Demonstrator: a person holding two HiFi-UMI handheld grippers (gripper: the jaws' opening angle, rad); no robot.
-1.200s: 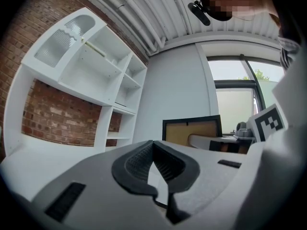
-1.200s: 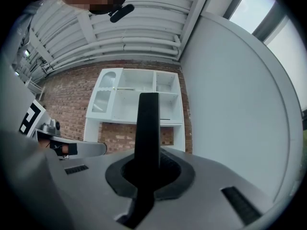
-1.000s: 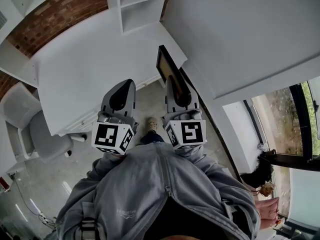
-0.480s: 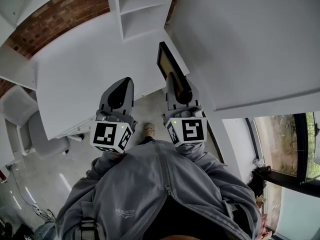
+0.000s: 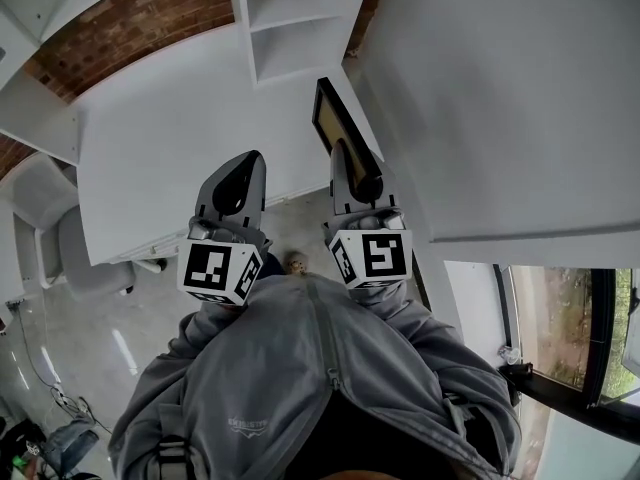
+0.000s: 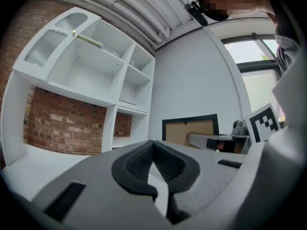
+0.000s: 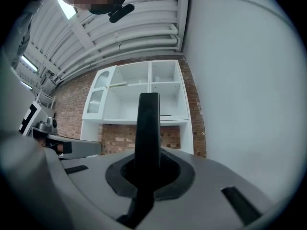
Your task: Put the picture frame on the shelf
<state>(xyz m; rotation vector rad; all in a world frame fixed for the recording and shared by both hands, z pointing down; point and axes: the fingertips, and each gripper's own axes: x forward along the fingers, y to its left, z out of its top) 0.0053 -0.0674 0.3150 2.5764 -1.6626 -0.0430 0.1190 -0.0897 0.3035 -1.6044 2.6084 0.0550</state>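
A black picture frame (image 5: pixel 333 126) with a brown backing stands on edge in my right gripper (image 5: pixel 360 183), which is shut on its lower rim. In the right gripper view the frame (image 7: pixel 147 128) rises as a dark upright bar from between the jaws. My left gripper (image 5: pixel 238 190) is shut with nothing in it and is held beside the right one; its view shows the frame (image 6: pixel 190 130) to the right. The white shelf unit (image 5: pixel 292 18) stands ahead against a brick wall, with open compartments (image 7: pixel 139 99).
A white desk (image 5: pixel 170 158) lies below and left of the grippers, a grey chair (image 5: pixel 60 253) beside it. A white wall (image 5: pixel 500 98) runs along the right, with a window (image 5: pixel 560 328) low at the right. Grey floor lies beneath me.
Both grippers and the frame have moved forward over the desk's corner toward the shelf unit. The chair and window slid back in the head view.
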